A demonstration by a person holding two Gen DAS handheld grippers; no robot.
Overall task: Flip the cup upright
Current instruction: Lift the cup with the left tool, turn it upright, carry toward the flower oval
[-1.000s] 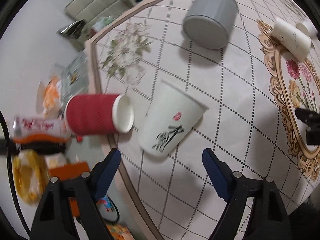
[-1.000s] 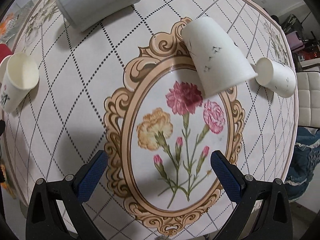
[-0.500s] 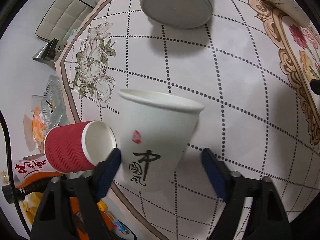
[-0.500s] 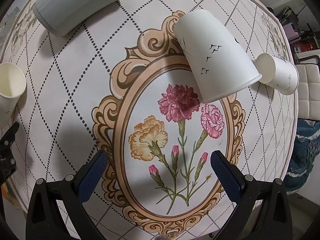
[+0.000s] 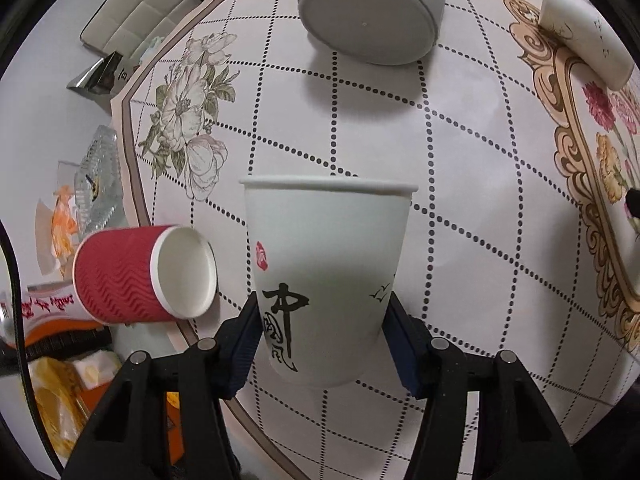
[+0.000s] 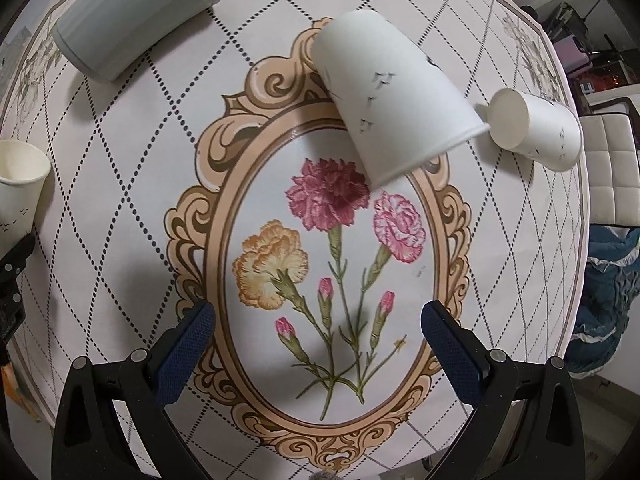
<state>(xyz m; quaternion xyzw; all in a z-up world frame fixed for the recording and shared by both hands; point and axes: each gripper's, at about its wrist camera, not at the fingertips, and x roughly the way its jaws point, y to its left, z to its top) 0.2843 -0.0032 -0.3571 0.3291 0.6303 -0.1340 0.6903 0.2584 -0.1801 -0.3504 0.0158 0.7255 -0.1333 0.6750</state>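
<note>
White paper cup (image 5: 326,276) clamped in left gripper (image 5: 320,340), rim up, near counter's (image 5: 460,208) left edge; not yet released. Right gripper (image 6: 318,332) wide, empty. Still lying sideways: red cup (image 5: 132,276), grey cup (image 6: 132,16).

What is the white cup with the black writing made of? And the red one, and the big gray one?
The white cup looks like matte paper: thin wall, rolled rim, printed ink. The red cup looks like paper too, with a wavy ribbed sleeve and a plain white inside. The gray cup is less certain: its smooth, even wall and flat base suggest plastic, though coated paper is possible.
</note>
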